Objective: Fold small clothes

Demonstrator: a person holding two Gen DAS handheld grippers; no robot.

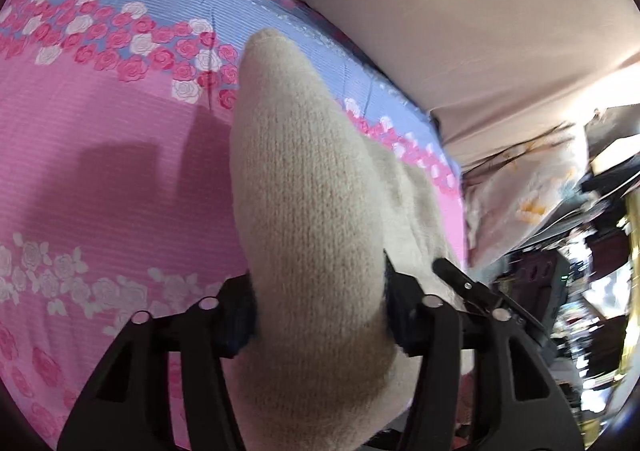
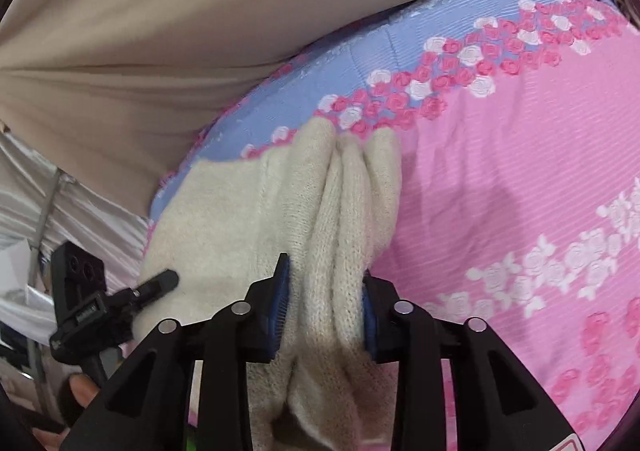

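Beneath your grippers spreads a pink bedsheet (image 1: 100,171) printed with roses, its blue band (image 2: 304,91) running toward twelve o'clock, where a beige cloth (image 1: 440,11) lies over its far edge. On the sheet sits the cream knitted garment (image 1: 304,211), bunched into thick folds. Your left gripper (image 1: 320,319) is clamped on one rounded fold that rises toward twelve o'clock. Your right gripper (image 2: 326,311) pinches several gathered folds between its blue pads (image 2: 280,291). From the right wrist view, the left gripper shows at eight o'clock, against the garment.
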